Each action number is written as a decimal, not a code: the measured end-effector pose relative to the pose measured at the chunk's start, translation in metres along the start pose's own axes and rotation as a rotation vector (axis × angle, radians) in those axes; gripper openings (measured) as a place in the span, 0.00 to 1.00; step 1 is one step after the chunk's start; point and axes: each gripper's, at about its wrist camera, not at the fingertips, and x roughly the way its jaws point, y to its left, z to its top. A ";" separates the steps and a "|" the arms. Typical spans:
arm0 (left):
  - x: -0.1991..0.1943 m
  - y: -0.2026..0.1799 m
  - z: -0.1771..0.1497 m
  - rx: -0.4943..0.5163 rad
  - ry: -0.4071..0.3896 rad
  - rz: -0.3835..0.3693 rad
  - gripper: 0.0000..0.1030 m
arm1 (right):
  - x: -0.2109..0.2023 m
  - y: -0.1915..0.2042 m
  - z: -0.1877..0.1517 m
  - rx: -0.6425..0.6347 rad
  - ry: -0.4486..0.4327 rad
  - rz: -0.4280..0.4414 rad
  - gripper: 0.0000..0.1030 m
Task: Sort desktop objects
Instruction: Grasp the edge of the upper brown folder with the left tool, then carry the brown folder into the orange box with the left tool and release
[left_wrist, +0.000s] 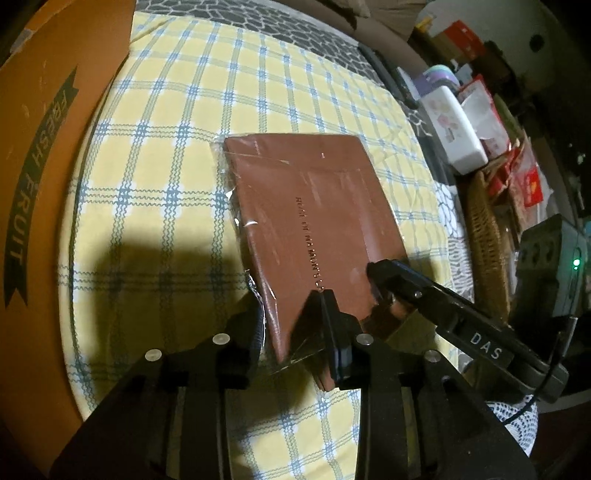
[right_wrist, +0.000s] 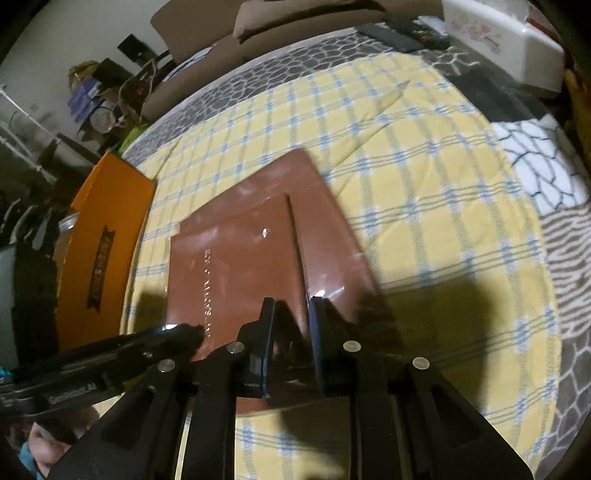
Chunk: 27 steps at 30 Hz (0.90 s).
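A brown notebook (left_wrist: 314, 218) in clear plastic wrap lies on the yellow checked cloth (left_wrist: 166, 155), near the middle of the left wrist view, and both claws meet at its near edge. The left gripper (left_wrist: 291, 325) has its fingers well apart, one on each side of the notebook's near left corner, so it is open around that corner and not pressing it. In the right wrist view the right gripper (right_wrist: 291, 314) stands at 6 o'clock with a narrow gap between its fingers; the near edge of the notebook (right_wrist: 258, 251) lies in that gap, but I cannot tell if the pads really clamp it. The gilt line on the cover is too blurred to read. At 9 o'clock in the left view an orange carton (left_wrist: 55, 147) shows a dark ribbon with the words "FRESH FRUIT". The other claw's arm (coming in at 4 o'clock) carries the letters "DAS". At 2 o'clock a white box (left_wrist: 454, 125) sits among clutter.
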 end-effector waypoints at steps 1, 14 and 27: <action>-0.001 0.000 -0.001 0.007 -0.004 0.007 0.21 | 0.000 0.000 0.000 0.004 0.001 0.012 0.24; -0.085 -0.019 0.008 0.076 -0.156 -0.121 0.03 | -0.015 0.010 0.007 0.055 -0.031 0.163 0.23; -0.212 0.072 0.008 0.038 -0.267 -0.151 0.03 | -0.042 0.138 0.016 -0.102 -0.096 0.384 0.23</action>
